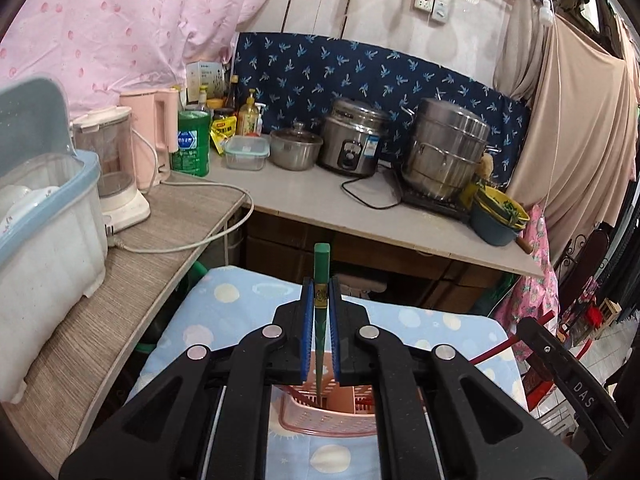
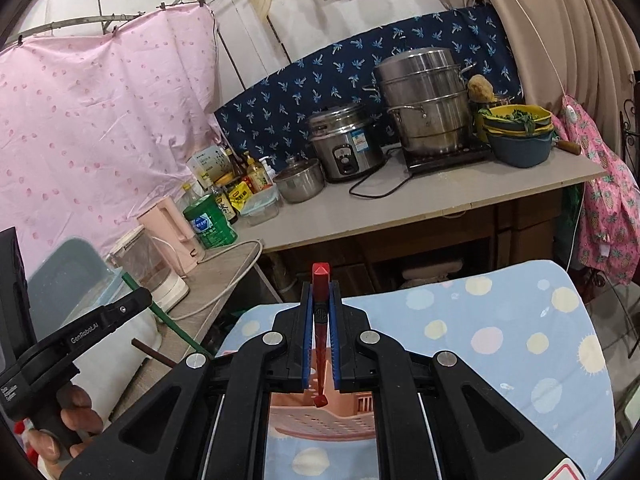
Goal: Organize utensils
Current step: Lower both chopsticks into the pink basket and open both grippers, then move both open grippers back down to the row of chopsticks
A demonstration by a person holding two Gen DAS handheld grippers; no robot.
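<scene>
My left gripper (image 1: 320, 286) is shut on a green chopstick (image 1: 321, 268) that stands upright between its blue pads; the lower tip reaches down into a pink perforated basket (image 1: 320, 420) below the jaws. My right gripper (image 2: 320, 292) is shut on a red chopstick (image 2: 321, 280), also upright, its lower tip hanging just above the same pink basket (image 2: 320, 424). The basket sits on a blue dotted cloth (image 1: 240, 300), also seen in the right wrist view (image 2: 500, 320). The left gripper's body (image 2: 80, 332) shows at the left of the right wrist view.
A wood-grain counter (image 1: 132, 264) at left holds a dish bin (image 1: 44, 216), a blender (image 1: 116, 168) and a pink kettle (image 1: 154, 136). The grey counter behind (image 1: 340, 204) carries a rice cooker (image 1: 354, 142), a steamer pot (image 1: 444, 148), bowls (image 1: 498, 216) and bottles.
</scene>
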